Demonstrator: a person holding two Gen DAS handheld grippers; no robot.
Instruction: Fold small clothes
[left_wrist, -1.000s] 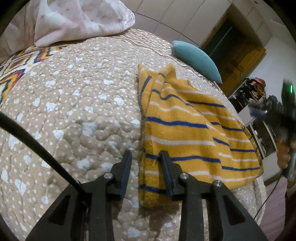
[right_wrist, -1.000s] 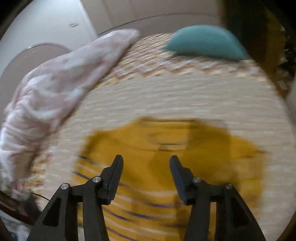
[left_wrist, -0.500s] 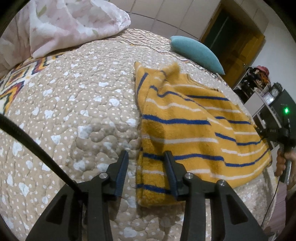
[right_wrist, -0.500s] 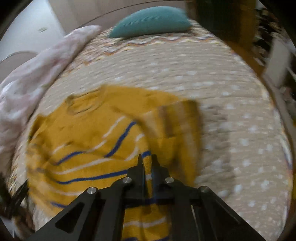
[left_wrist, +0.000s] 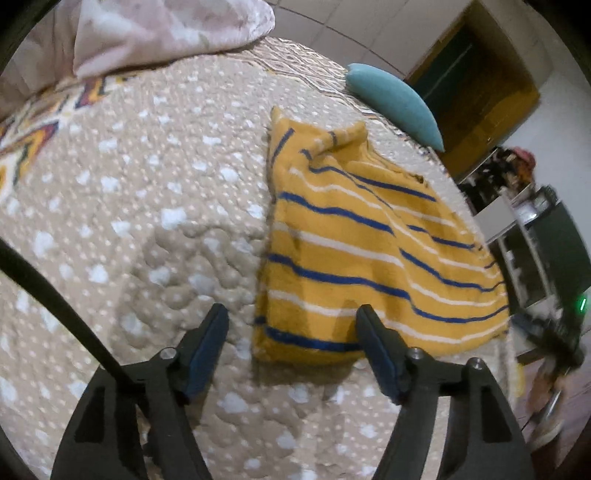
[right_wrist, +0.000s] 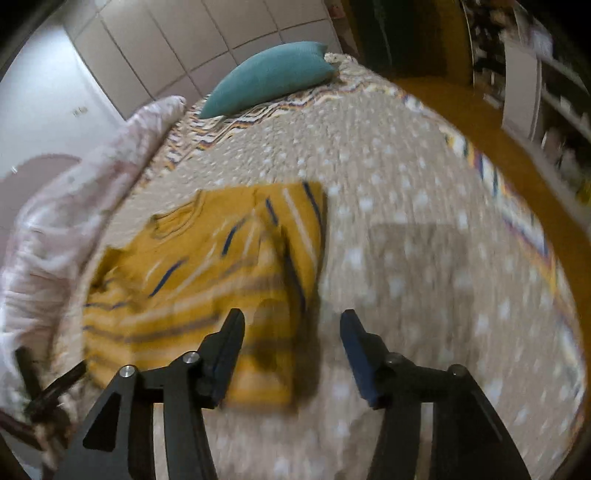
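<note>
Sweater partly folded, both grippers empty

Sweater (left_wrist: 354, 258) lies on the quilt (left_wrist: 147, 221), one side already turned over the body into a rough rectangle. Left gripper (left_wrist: 291, 332) has its jaws spread, the near hem corner between them, untouched. Right gripper (right_wrist: 291, 332) is spread too, the folded edge just ahead of its left jaw. Likely left: a crosswise fold and tidying.

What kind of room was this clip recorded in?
Most likely a bedroom: a bed under a beige dotted quilted bedspread, a teal pillow, a pink crumpled duvet, and wardrobe-like panelled doors behind.
</note>
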